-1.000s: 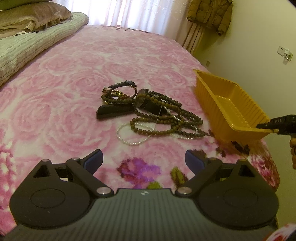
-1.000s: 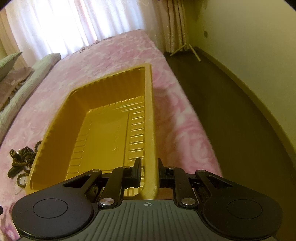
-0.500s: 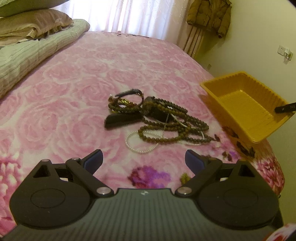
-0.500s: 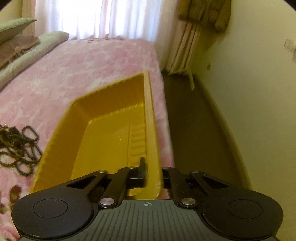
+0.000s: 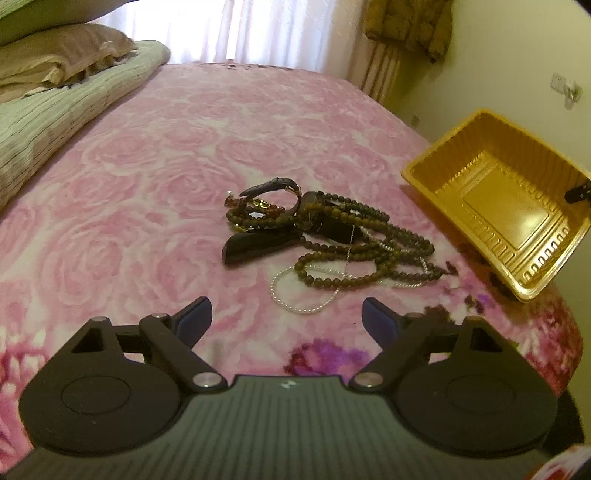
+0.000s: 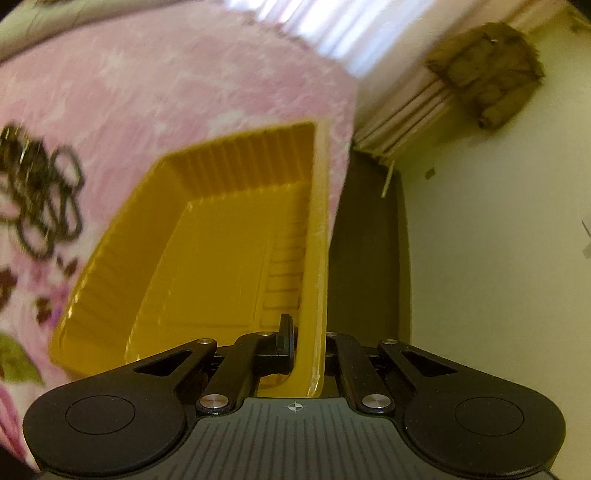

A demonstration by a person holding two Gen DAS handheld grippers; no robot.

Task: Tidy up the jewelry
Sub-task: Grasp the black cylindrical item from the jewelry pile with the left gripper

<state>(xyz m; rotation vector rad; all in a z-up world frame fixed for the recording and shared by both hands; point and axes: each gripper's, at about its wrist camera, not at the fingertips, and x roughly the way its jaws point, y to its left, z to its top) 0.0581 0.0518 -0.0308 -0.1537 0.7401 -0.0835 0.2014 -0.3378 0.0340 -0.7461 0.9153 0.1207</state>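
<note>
A tangled pile of jewelry (image 5: 325, 232) lies on the pink rose bedspread: dark bead strands, a white pearl string (image 5: 295, 299), a dark watch (image 5: 273, 188) and a black flat piece. My left gripper (image 5: 287, 317) is open and empty, just short of the pile. My right gripper (image 6: 308, 332) is shut on the rim of a yellow plastic tray (image 6: 207, 258) and holds it tilted, lifted off the bed's right edge. The tray (image 5: 498, 199) is empty and sits right of the pile in the left wrist view. The jewelry shows blurred at the left of the right wrist view (image 6: 40, 199).
Folded green bedding and pillows (image 5: 55, 99) lie at the far left of the bed. The bed's right edge drops to a dark floor (image 6: 369, 240) beside a cream wall. Curtains (image 5: 288, 29) and a hanging jacket (image 5: 406, 26) are at the back.
The right gripper has lifted and tilted the yellow tray so its inside faces the left camera. The left gripper has moved slightly closer to the pile and stays open.
</note>
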